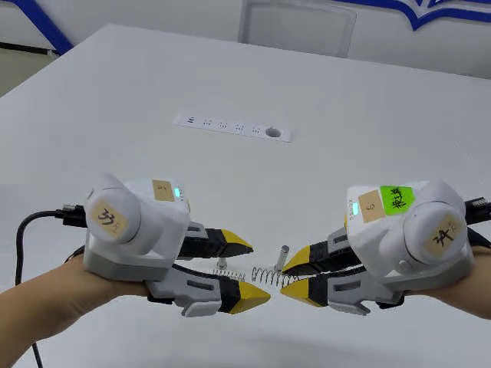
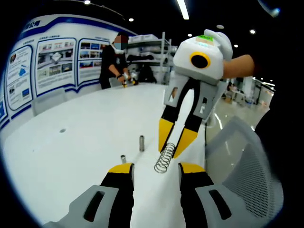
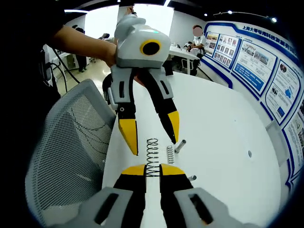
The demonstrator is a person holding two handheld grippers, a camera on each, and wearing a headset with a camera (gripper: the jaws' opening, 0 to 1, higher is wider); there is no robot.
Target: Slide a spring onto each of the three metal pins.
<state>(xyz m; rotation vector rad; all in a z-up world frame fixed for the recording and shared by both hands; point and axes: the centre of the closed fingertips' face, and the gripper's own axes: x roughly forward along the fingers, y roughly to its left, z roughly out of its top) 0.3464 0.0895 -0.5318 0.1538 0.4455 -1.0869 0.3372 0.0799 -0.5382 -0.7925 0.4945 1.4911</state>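
clamps the right gripper (image 3: 153,169) on one end of a spring (image 3: 152,154), over the white table (image 1: 322,92). holds the left gripper (image 2: 156,168) opposite, claw apart, near an upright metal pin (image 2: 141,143).

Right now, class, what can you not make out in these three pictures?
Head view: the spring's right end, hidden between the right gripper's tips.
Right gripper view: what the shorter spring sits on or around; too small to tell.
Head view: the power strip markings, too small.
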